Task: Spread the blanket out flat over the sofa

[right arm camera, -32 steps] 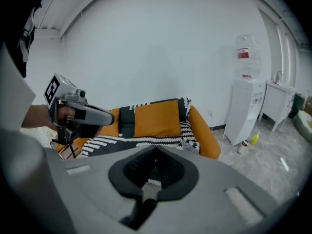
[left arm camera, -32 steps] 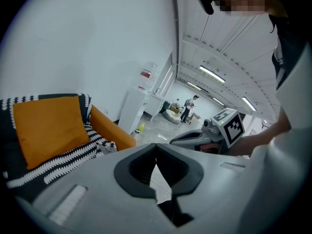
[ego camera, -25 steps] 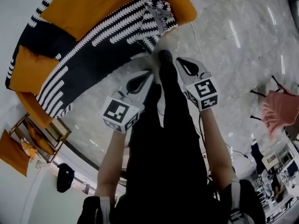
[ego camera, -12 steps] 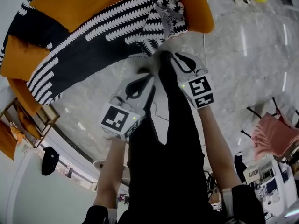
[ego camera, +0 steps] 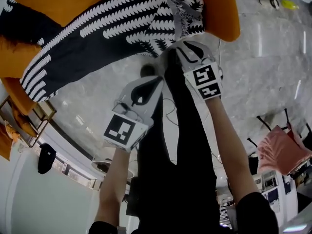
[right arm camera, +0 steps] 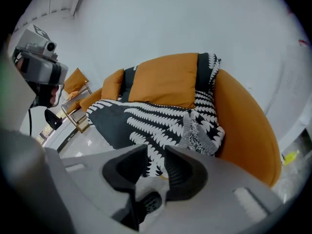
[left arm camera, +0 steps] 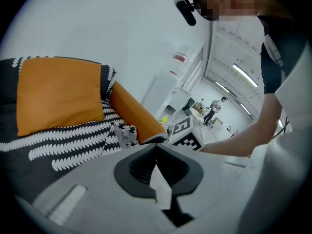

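Roughly, we'd call the job most of the way there. The blanket (ego camera: 87,48), black w/ white zigzag rows, lies across the orange sofa (ego camera: 219,9) from its left end to the right armrest. It covers the seat and runs up the backrest, w/ its near edge hanging over the seat front. What's left, as we judge it, is the right end, where a bunched fold (ego camera: 185,4) sits crumpled just beside the armrest; that bit isn't flat yet.

Neither gripper has cloth. The left gripper (ego camera: 157,78) hangs over the marble floor (ego camera: 263,57), short of the sofa, fingers pressed together w/ nothing in them. The right gripper (ego camera: 181,45) is farther out, tips near the blanket's near edge below the fold, fingers a narrow gap apart. We see pattern through that gap, but it looks to lie beyond the tips, not pinched.

The views differ a lot:
- **Head view:** it gives both grippers at once, the person's dark trousers (ego camera: 180,145) between them, and a pink cloth (ego camera: 280,150) on a frame at far right. It crops the sofa at the top.
- **Right gripper view:** it shows the backrest, w/ a big orange cushion (right arm camera: 165,79) on top of the blanket and a second cushion (right arm camera: 111,84) to its left. It also shows how thick the fold is.
- **Left gripper view:** it adds the blanket running up behind the cushion, plus a bright room beyond the armrest.
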{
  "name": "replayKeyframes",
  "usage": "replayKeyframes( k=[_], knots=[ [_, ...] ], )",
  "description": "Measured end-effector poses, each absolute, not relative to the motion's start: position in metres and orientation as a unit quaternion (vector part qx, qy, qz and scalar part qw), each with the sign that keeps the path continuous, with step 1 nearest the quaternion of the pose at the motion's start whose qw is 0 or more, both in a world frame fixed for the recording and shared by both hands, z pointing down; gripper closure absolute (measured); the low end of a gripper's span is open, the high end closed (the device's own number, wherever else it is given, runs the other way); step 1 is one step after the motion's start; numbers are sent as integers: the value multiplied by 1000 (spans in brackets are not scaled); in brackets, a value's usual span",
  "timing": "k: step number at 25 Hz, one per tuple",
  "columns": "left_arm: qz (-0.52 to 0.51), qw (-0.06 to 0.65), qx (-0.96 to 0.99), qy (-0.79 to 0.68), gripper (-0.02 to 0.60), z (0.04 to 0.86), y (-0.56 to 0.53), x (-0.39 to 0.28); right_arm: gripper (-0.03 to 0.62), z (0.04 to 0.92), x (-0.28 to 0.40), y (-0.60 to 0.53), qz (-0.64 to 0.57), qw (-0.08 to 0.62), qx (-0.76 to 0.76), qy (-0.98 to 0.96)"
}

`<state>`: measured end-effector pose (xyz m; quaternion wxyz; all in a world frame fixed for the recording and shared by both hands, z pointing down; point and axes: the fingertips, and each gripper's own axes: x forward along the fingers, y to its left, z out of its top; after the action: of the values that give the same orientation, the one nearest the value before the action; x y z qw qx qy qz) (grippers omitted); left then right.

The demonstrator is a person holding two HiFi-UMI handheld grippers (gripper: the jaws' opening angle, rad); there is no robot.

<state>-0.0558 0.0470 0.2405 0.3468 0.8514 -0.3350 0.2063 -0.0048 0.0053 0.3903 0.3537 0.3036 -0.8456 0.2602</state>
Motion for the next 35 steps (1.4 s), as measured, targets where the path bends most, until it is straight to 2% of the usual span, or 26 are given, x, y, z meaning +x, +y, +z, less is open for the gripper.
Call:
replayKeyframes(
  k=[19, 33, 35],
  knots=[
    [229, 378, 825, -351, 571, 303, 22, -77, 339, 513, -24, -33, 216, 455, 266, -822],
    [221, 380, 817, -373, 571, 307, 16, -86, 339, 536, -20, -45, 198, 500, 266, -800],
    [221, 381, 817, -372, 571, 306, 17, -83, 356, 535, -18, -43, 199, 504, 263, -798]
  ],
)
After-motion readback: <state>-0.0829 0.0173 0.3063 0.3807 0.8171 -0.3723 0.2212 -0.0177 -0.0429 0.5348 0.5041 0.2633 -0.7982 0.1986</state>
